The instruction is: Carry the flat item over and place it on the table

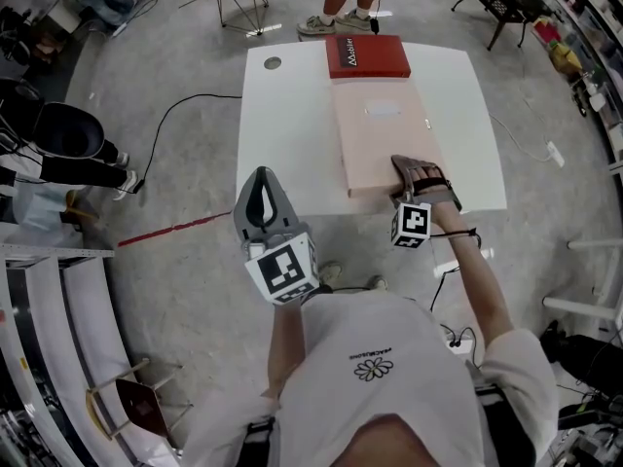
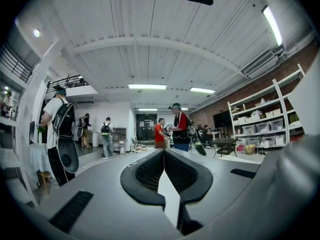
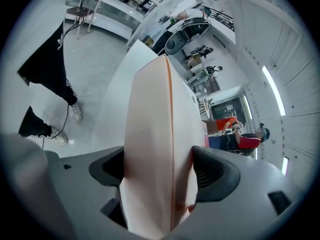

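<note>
Flat pink box lies on white surface; right hand-held gripper straddles its near edge, jaws apart. Withdraw straight back, without dragging it.

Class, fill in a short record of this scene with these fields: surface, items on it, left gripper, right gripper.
surface: white table
items: pink flat box lying flat on it; red box at its far end
left gripper: jaws together, nothing between them
right gripper: jaws wide, the pink flat box's near edge between them
</note>
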Demonstrator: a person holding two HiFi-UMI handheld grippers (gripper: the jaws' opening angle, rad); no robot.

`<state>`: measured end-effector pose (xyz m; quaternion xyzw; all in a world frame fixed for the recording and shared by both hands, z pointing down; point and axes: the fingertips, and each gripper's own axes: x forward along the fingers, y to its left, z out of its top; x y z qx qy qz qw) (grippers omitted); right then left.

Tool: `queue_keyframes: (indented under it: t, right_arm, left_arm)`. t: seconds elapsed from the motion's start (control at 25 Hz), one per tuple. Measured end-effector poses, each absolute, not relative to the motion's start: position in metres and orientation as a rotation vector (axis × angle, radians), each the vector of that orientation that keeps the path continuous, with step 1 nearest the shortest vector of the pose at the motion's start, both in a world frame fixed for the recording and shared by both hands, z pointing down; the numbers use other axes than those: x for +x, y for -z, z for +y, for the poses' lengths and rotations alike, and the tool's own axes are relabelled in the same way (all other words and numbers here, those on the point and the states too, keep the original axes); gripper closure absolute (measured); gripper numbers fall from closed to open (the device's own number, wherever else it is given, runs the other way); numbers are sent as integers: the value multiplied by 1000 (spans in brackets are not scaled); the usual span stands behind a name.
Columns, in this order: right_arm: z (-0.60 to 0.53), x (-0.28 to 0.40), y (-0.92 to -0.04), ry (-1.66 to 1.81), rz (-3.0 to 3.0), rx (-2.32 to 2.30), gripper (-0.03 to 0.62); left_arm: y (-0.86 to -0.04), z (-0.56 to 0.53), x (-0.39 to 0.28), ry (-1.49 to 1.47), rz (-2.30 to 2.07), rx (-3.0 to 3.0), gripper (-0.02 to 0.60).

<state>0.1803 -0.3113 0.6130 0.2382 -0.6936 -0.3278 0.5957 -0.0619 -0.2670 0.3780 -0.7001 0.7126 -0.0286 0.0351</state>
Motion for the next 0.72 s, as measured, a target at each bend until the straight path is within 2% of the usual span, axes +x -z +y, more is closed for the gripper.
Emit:
queue_keyframes:
  t: [0.36,0.72]
  right_arm:
    - [-289,176,-641,552,-1635,433,244]
    - [-288,177,-642,581,-1623,443,244]
  left_arm:
    - [-381,-261,-69,72,2214,-2152,563]
    - [-381,-257,-71,79,2210,-2150,563]
